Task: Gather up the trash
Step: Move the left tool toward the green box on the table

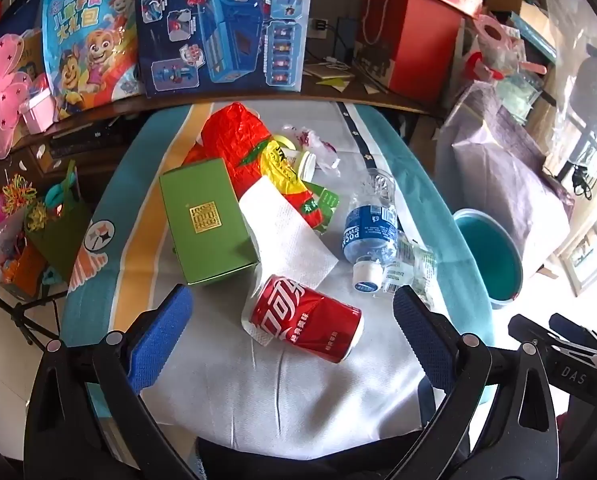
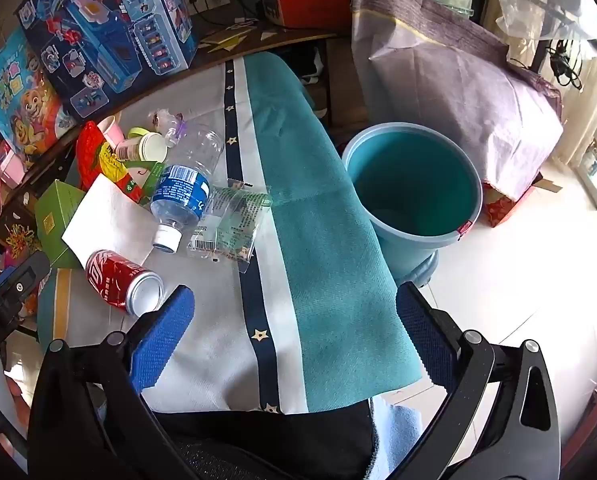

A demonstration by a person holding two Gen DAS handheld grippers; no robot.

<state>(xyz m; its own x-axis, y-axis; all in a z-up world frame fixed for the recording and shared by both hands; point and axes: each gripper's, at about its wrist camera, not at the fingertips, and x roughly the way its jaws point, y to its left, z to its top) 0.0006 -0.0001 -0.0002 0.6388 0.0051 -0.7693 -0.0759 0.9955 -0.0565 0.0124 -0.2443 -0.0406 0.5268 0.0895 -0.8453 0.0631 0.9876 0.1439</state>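
Trash lies on the cloth-covered table (image 1: 298, 392): a red cola can (image 1: 306, 318) (image 2: 122, 282) on its side, a white napkin (image 1: 286, 232) (image 2: 106, 216), a green box (image 1: 206, 220), an empty water bottle (image 1: 370, 224) (image 2: 182, 196), a clear wrapper (image 1: 412, 266) (image 2: 230, 224), and a red-yellow bag (image 1: 250, 148). A teal bin (image 2: 412, 184) (image 1: 488, 256) stands on the floor to the right. My left gripper (image 1: 292, 320) is open, its fingers either side of the can, just short of it. My right gripper (image 2: 294, 320) is open and empty above the teal cloth edge.
Small paper cups (image 2: 142, 146) and a crumpled clear wrapper (image 1: 318, 144) lie at the table's far side. Toy boxes (image 1: 222, 20) and gift bags line the shelf behind. A purple-wrapped bundle (image 2: 458, 92) sits beyond the bin. The right gripper shows at the left view's edge (image 1: 570, 356).
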